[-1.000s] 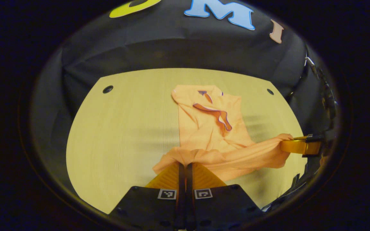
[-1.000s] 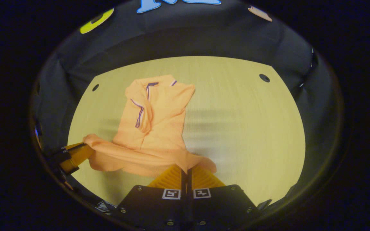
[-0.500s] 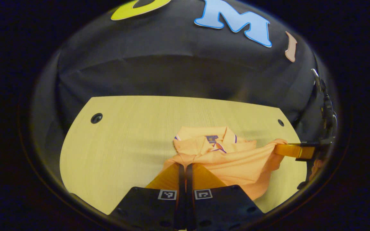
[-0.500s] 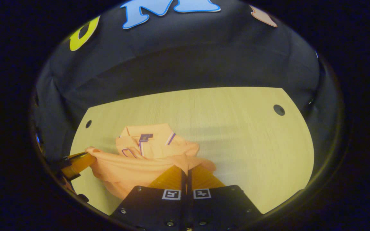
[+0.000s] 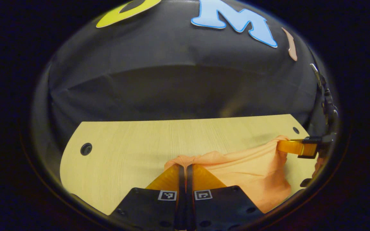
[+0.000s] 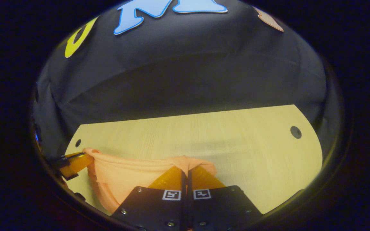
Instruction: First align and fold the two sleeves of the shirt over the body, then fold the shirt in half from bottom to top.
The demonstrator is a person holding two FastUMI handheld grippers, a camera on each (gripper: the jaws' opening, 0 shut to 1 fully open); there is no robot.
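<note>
The orange shirt point(image 5: 252, 170) hangs as a stretched band of cloth between both grippers above the pale wooden table point(image 5: 133, 150). My left gripper point(image 5: 185, 165) is shut on one corner of its hem. In the left gripper view the right gripper point(image 5: 284, 146) shows at the far right, pinching the other corner. My right gripper point(image 6: 185, 170) is shut on that hem corner of the shirt point(image 6: 124, 176), and in the right gripper view the left gripper point(image 6: 82, 158) holds the cloth at the far left. The lifted hem hides the collar and sleeves.
The table point(image 6: 220, 141) has round holes point(image 5: 86, 149) point(image 6: 295, 132) near its far corners. The black cloth wall rises right behind its far edge.
Both grippers have carried the shirt's hem forward over the body toward the collar. The collar and folded sleeves, visible before, are now covered by the lifted cloth.
</note>
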